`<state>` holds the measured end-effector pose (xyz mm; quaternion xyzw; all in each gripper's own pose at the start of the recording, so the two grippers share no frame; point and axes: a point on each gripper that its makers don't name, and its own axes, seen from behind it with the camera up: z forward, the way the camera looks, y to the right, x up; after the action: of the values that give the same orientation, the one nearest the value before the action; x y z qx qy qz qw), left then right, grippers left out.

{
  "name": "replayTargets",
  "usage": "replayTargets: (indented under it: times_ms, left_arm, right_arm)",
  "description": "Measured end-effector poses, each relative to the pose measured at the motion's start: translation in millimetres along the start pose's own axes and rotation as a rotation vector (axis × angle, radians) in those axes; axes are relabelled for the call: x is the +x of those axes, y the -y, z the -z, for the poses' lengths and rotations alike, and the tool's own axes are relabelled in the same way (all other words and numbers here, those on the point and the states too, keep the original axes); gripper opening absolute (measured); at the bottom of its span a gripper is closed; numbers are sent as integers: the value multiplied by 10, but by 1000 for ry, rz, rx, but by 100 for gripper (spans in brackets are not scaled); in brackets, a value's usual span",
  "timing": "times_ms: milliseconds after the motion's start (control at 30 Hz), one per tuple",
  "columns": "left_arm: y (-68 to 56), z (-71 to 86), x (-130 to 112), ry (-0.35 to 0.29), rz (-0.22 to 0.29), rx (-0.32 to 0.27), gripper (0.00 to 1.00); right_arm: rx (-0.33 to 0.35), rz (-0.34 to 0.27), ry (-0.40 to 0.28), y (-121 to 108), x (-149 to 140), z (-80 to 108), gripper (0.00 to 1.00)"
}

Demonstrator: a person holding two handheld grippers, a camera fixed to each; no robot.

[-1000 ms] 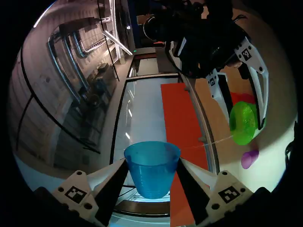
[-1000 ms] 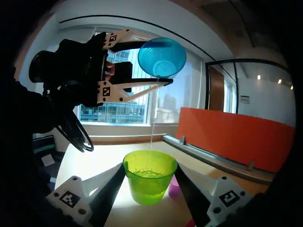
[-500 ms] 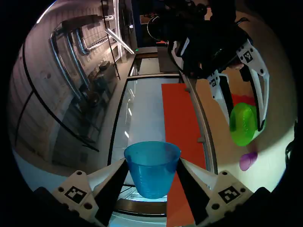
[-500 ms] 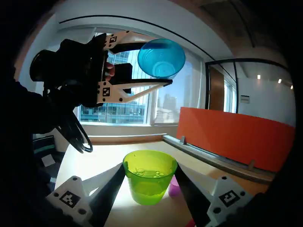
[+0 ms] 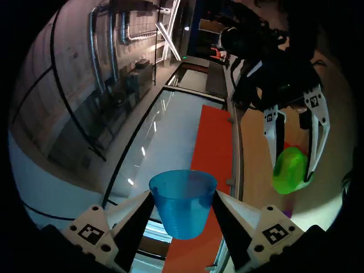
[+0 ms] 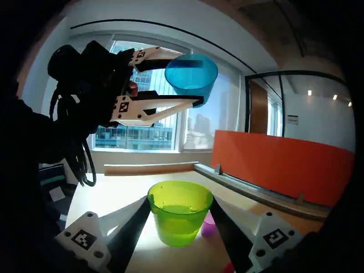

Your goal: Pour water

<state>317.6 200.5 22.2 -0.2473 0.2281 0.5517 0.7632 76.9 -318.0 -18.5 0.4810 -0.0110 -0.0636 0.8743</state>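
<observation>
A blue cup (image 5: 183, 205) is held upright at the lower centre of the frame, clamped between the two fingers of the left gripper (image 5: 182, 196). Behind it, an orange panel (image 5: 211, 145) is seen running up the middle, with a pale glass surface (image 5: 166, 136) to its left. At the right of the frame, a green cup (image 5: 290, 170) is gripped between the white fingers of the right gripper (image 5: 294, 172). Pipes (image 5: 95, 50) are seen at the upper left.

Air is open between my green cup (image 6: 179, 214) and the blue cup (image 6: 191, 79) overhead. A partition (image 6: 291, 164) walls off the table (image 6: 116, 191); a purple cup (image 6: 209, 226) sits just beside mine.
</observation>
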Motion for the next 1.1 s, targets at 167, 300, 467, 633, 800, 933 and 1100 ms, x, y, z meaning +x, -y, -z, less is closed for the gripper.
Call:
replayTargets:
  times_ms: [167,300,467,633,800,933,1100]
  left_arm:
    - [28,-19,-104,7,151,12,84]
    - [55,-27,-209,22,276,26,84]
    - [77,-32,-295,38,434,34,84]
    - [79,-45,-295,25,581,22,84]
    - [72,-46,-304,13,709,9,84]
    - [70,-32,-305,3,808,-6,84]
    - [63,-11,-333,1,922,-22,84]
  right_arm:
    - [-5,-6,-7,-10,25,28,91]
    - [-10,-8,-9,-16,39,39,91]
    - [-12,-9,-13,-13,67,54,91]
    - [-17,-8,-16,-23,90,65,91]
    - [-18,-10,-19,-26,106,71,91]
    - [-17,-10,-20,-12,119,75,91]
    - [-20,-10,-22,-6,126,83,91]
